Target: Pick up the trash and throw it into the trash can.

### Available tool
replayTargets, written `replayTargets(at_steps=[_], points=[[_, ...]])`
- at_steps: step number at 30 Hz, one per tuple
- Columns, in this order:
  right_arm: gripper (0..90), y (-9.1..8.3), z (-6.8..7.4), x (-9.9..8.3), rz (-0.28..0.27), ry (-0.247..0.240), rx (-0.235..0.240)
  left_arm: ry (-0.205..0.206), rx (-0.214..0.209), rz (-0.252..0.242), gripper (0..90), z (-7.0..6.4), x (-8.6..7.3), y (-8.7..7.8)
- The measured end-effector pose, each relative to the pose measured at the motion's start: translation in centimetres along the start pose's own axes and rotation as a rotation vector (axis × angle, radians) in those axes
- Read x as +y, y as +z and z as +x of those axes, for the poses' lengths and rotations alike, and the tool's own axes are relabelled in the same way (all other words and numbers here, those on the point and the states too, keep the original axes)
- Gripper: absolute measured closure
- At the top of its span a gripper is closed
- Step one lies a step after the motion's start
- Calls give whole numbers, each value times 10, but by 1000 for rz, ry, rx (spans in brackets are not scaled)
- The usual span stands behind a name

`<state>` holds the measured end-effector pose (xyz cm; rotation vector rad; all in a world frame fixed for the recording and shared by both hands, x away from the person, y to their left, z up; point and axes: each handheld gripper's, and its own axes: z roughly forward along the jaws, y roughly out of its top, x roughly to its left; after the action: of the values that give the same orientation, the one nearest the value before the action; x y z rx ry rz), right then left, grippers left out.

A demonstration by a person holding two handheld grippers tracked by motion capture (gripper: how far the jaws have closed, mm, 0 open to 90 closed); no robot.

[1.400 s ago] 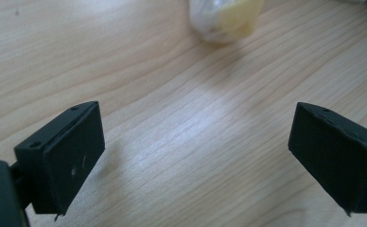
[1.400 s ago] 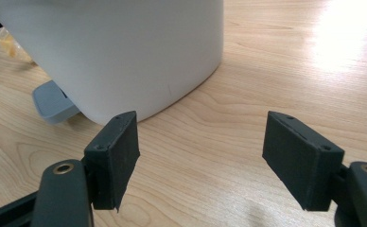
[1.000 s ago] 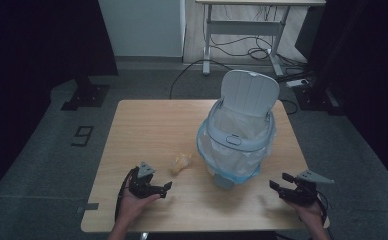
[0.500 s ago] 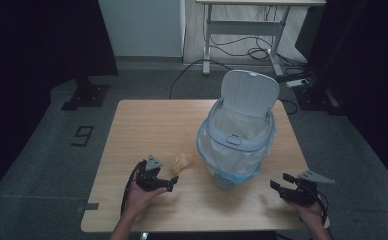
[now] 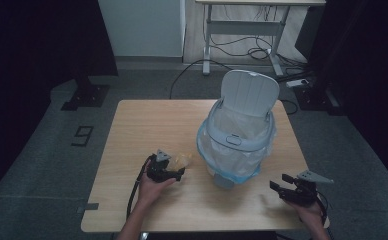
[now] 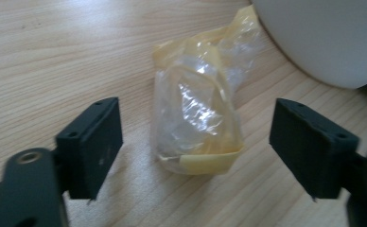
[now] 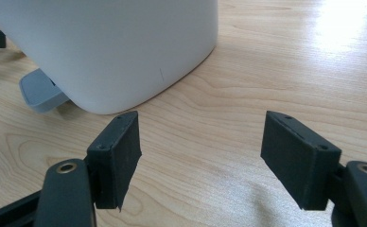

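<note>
The left gripper [image 6: 196,156] has slid forward to the crumpled wrapper [image 6: 198,113]; its wide-open, empty fingers [image 6: 94,144] flank it, long axis pointing away. The right gripper [image 7: 200,158], open and empty, sits farther off.

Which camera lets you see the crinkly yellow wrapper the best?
The left gripper view. There the crumpled yellow-and-clear plastic wrapper lies on the wooden table between the open left tongs, with its folds plain to see. In the high view it is a small pale-yellow blob beside the white pedal bin.
</note>
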<state>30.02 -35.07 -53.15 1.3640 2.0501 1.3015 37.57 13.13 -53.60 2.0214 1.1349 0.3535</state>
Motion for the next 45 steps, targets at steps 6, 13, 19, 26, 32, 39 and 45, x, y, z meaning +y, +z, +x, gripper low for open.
replayTargets(at_steps=[6, 13, 19, 26, 32, 39, 45], points=[[286, 2, 3, 0, 5, -13, 3, -44, 37, -8, 338, 3, -1, 2], [286, 2, 3, -1, 14, -20, -4, -14, 8, -14, 531, 1, -1, 4], [289, 0, -1, -1, 6, -15, -11, 20, 2, -33, 584, -1, -1, 0], [290, -3, -2, 0, -3, -13, -15, 13, -39, -79, 613, 1, 1, -20], [291, -3, -4, 0, -5, -13, -16, -2, -53, -146, 614, 6, 4, -48], [291, -4, -5, 0, -9, -5, -17, -25, -75, -203, 615, 11, 8, -70], [291, -4, -5, -1, -6, -8, -19, -20, -97, -229, 617, 10, 13, -80]])
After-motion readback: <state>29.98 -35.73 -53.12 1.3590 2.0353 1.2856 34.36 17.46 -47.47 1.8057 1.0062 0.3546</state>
